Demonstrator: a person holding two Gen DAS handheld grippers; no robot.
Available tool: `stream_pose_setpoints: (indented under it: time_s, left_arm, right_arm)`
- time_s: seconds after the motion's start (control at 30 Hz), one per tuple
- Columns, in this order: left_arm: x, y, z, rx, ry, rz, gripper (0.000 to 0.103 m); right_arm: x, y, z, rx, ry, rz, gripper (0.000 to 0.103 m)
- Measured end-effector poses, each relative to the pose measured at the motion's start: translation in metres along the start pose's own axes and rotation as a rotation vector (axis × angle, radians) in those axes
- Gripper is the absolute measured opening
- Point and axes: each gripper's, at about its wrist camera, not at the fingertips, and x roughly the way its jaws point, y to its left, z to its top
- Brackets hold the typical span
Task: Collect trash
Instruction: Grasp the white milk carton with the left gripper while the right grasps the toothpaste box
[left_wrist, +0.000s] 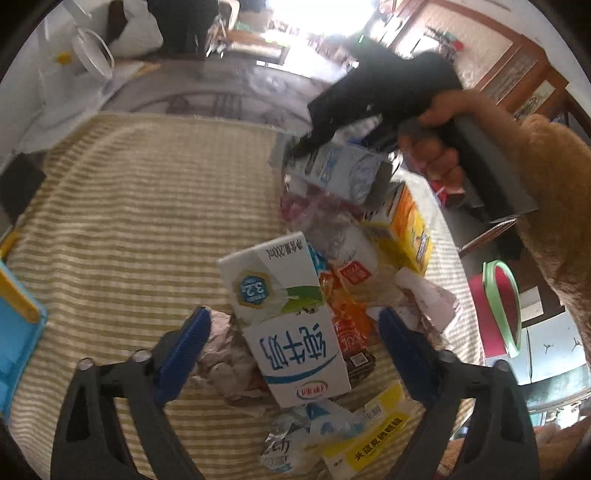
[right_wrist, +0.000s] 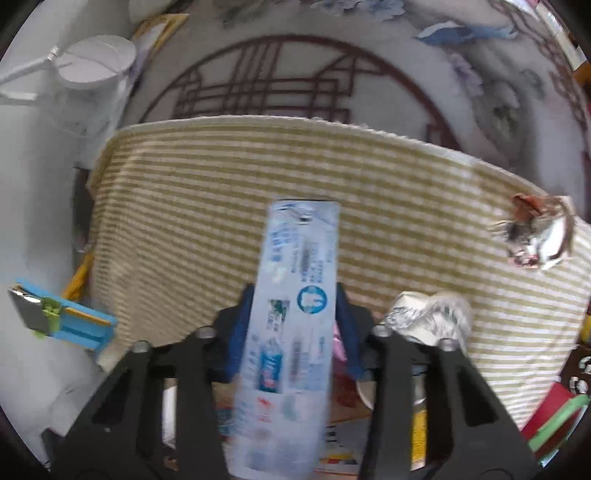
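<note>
A pile of trash lies on a striped mat (left_wrist: 129, 221). My left gripper (left_wrist: 295, 332) hangs over it, open, with its blue pads (left_wrist: 195, 339) on either side of a white milk carton (left_wrist: 291, 328) and clear of its sides. Crumpled paper (left_wrist: 221, 354) lies beside the left pad. My right gripper (right_wrist: 293, 325) is shut on a pale blue and white carton (right_wrist: 295, 295), which stands up lengthwise between the pads. In the left wrist view that same carton (left_wrist: 343, 170) hangs above the far end of the pile, under a person's hand (left_wrist: 439, 107).
The pile also holds a yellow box (left_wrist: 406, 229), an orange wrapper (left_wrist: 343, 306), a yellow-labelled pack (left_wrist: 369, 443) and crumpled foil (right_wrist: 432, 317). A torn wrapper (right_wrist: 535, 236) lies apart on the mat. A red bin with a green rim (left_wrist: 502, 306) stands off the mat's right edge.
</note>
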Motion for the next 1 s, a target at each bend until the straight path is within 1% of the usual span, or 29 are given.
stream_pose_setpoints:
  time_s: [0.1, 0.17, 0.2, 0.27, 0.4, 0.47, 0.57, 0.6, 0.63, 0.7, 0.73, 0.8, 0.9, 0.97, 1.0]
  left_arm:
    - [0.012, -0.001, 0.003, -0.007, 0.043, 0.002, 0.069]
    - [0.023, 0.003, 0.004, -0.028, 0.069, -0.011, 0.068]
    - [0.028, 0.005, 0.005, -0.043, 0.080, -0.019, 0.065]
    - [0.030, 0.007, 0.005, -0.057, 0.082, -0.030, 0.060]
    - [0.022, 0.006, 0.006, -0.059, 0.055, -0.032, 0.058]
    - [0.011, 0.009, 0.005, -0.060, 0.018, -0.023, 0.058]
    - [-0.011, 0.009, 0.008, -0.057, -0.059, 0.005, 0.058]
    - [-0.017, 0.008, 0.011, -0.054, -0.080, 0.017, 0.058]
    - [-0.028, 0.004, 0.014, -0.048, -0.116, 0.030, 0.058]
    - [-0.039, 0.000, 0.018, -0.039, -0.158, 0.046, 0.058]
    - [-0.050, -0.006, 0.021, -0.034, -0.206, 0.067, 0.058]
    - [-0.064, -0.011, 0.024, -0.037, -0.263, 0.087, 0.058]
    - [-0.078, -0.036, 0.028, -0.030, -0.328, 0.084, 0.058]
    - [-0.081, -0.051, 0.028, -0.010, -0.341, 0.084, 0.058]
    - [-0.079, -0.066, 0.027, 0.008, -0.347, 0.085, 0.058]
  right_arm:
    - [-0.016, 0.000, -0.006, 0.001, -0.081, 0.063, 0.036]
    - [-0.036, 0.001, -0.015, 0.001, -0.145, 0.110, 0.036]
    - [-0.043, 0.002, -0.018, -0.004, -0.167, 0.121, 0.036]
    - [-0.065, 0.007, -0.032, -0.034, -0.234, 0.127, 0.036]
    - [-0.099, 0.015, -0.063, -0.061, -0.340, 0.164, 0.036]
    - [-0.116, 0.020, -0.086, -0.080, -0.413, 0.160, 0.036]
    - [-0.139, 0.021, -0.122, -0.097, -0.523, 0.138, 0.036]
    - [-0.144, 0.018, -0.131, -0.094, -0.549, 0.134, 0.036]
    - [-0.153, 0.014, -0.146, -0.082, -0.592, 0.127, 0.036]
    - [-0.166, 0.004, -0.171, -0.058, -0.666, 0.101, 0.036]
    - [-0.170, -0.001, -0.183, -0.048, -0.696, 0.083, 0.036]
    - [-0.176, -0.013, -0.203, -0.020, -0.735, 0.062, 0.036]
    - [-0.181, -0.039, -0.230, 0.024, -0.768, 0.032, 0.036]
    - [-0.185, -0.068, -0.250, 0.074, -0.794, 0.009, 0.036]
    - [-0.187, -0.084, -0.259, 0.100, -0.802, -0.002, 0.036]
